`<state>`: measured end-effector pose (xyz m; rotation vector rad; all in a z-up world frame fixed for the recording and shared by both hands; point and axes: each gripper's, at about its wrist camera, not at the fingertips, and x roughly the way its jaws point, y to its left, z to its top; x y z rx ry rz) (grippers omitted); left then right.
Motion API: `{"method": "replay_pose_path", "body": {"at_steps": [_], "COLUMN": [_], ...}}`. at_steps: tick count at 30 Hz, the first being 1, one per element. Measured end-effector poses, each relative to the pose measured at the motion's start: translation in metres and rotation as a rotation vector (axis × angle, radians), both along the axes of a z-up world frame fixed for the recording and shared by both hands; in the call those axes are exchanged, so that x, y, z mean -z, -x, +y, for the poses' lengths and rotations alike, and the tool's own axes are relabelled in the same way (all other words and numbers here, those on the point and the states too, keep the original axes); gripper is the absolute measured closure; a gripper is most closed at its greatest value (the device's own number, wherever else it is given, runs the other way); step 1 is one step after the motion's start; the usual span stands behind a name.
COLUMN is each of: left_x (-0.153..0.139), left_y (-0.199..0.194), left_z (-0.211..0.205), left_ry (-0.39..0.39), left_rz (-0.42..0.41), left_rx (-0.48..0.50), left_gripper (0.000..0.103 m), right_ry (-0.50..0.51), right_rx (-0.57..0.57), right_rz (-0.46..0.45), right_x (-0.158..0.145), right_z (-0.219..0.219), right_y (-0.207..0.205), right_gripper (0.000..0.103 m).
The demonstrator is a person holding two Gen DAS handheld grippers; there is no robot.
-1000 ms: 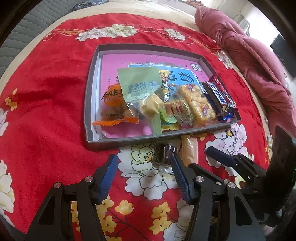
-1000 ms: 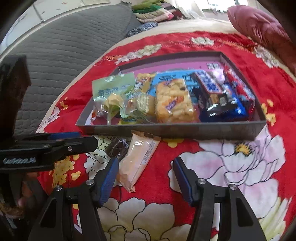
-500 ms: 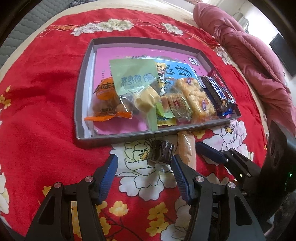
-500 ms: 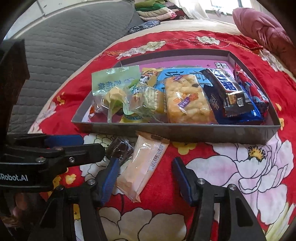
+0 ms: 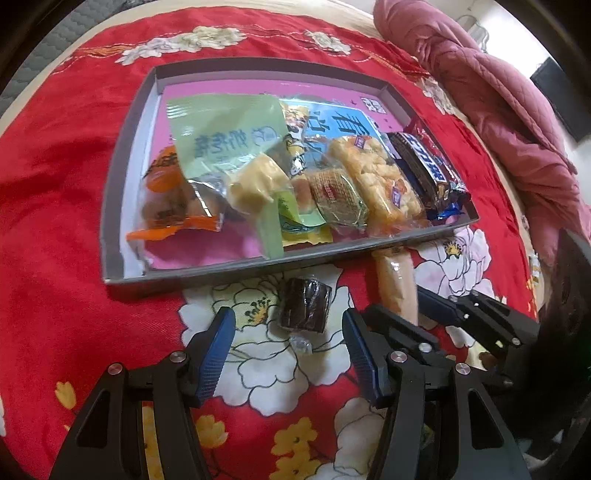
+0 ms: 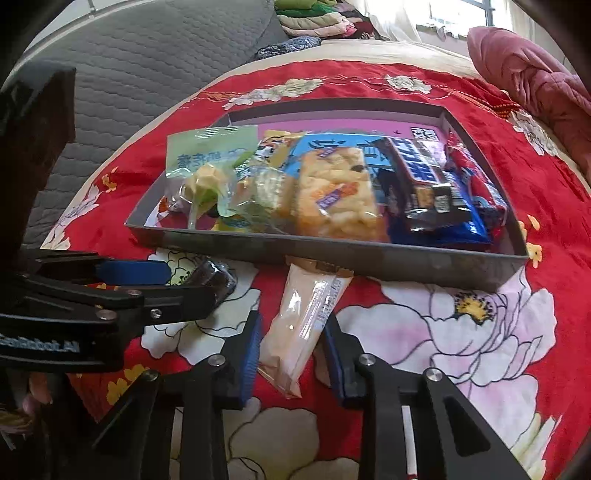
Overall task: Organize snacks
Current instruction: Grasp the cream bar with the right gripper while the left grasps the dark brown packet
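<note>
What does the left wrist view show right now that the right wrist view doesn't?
Only the left wrist view: the orange-wrapped snack at the tray's left end, and the left gripper open around the dark wrapped candy.

Only the right wrist view: the right gripper, jaws just closing, astride the pale long packet; whether the pads press yet is unclear. Also folded clothes far behind.

Both: the grey tray of snacks on the red floral cloth.

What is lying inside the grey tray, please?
The grey tray holds a green packet, a puffed rice bar, a dark chocolate bar and other snacks. They cover most of its pink floor; anything underneath is hidden.
</note>
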<state>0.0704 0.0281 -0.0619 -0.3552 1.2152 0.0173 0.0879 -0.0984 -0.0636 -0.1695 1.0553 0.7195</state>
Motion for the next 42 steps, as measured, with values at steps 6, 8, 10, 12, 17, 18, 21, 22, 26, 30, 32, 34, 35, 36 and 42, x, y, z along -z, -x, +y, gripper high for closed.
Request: {"method": "replay_pose_path", "body": {"at_steps": [6, 8, 10, 12, 17, 18, 21, 22, 26, 30, 32, 34, 35, 36, 42], "left_x": [0.004, 0.005, 0.005, 0.006, 0.009, 0.009, 0.011, 0.011, 0.009, 0.005, 0.003, 0.002, 0.0, -0.002, -0.021], "left_y": [-0.005, -0.007, -0.007, -0.007, -0.009, -0.009, -0.01, -0.01, -0.009, -0.009, -0.006, -0.004, -0.002, 0.0, 0.008], "left_z": [-0.004, -0.004, -0.005, -0.006, -0.011, -0.012, -0.017, -0.019, -0.02, -0.019, -0.018, -0.017, -0.016, -0.015, -0.01], "left_ry": [0.003, 0.0, -0.007, -0.012, -0.041, -0.048, -0.073, -0.084, -0.084, -0.068, -0.064, -0.051, -0.044, -0.042, -0.047], "left_rz": [-0.014, -0.017, -0.017, -0.017, -0.017, -0.018, -0.021, -0.023, -0.036, -0.038, -0.04, -0.038, -0.04, -0.042, -0.08], "left_rx": [0.0, -0.004, -0.005, -0.004, -0.003, 0.0, 0.009, 0.011, 0.015, 0.012, 0.012, 0.01, 0.007, 0.005, -0.016], "left_gripper": [0.041, 0.045, 0.05, 0.051, 0.061, 0.064, 0.069, 0.07, 0.07, 0.071, 0.071, 0.071, 0.071, 0.071, 0.071], "right_ry": [-0.012, -0.021, -0.032, -0.036, -0.051, -0.053, -0.063, -0.066, -0.077, -0.084, -0.088, -0.095, -0.102, -0.107, -0.146], "right_rx": [0.017, 0.024, 0.033, 0.036, 0.043, 0.043, 0.044, 0.044, 0.043, 0.036, 0.031, 0.024, 0.019, 0.015, -0.002], "right_rz": [0.025, 0.038, 0.051, 0.058, 0.076, 0.078, 0.088, 0.09, 0.098, 0.094, 0.093, 0.091, 0.086, 0.083, 0.053], "right_x": [-0.001, 0.0, 0.0, 0.0, 0.0, 0.0, 0.0, 0.0, 0.001, 0.0, 0.0, -0.003, -0.004, -0.006, -0.019], "right_z": [-0.011, -0.014, -0.018, -0.02, -0.023, -0.023, -0.023, -0.024, -0.025, -0.025, -0.025, -0.025, -0.025, -0.026, -0.027], "right_y": [-0.006, -0.009, -0.012, -0.014, -0.016, -0.016, -0.017, -0.018, -0.019, -0.019, -0.018, -0.017, -0.016, -0.015, -0.011], "right_gripper": [0.074, 0.074, 0.075, 0.075, 0.076, 0.076, 0.076, 0.076, 0.076, 0.076, 0.076, 0.076, 0.076, 0.076, 0.076]}}
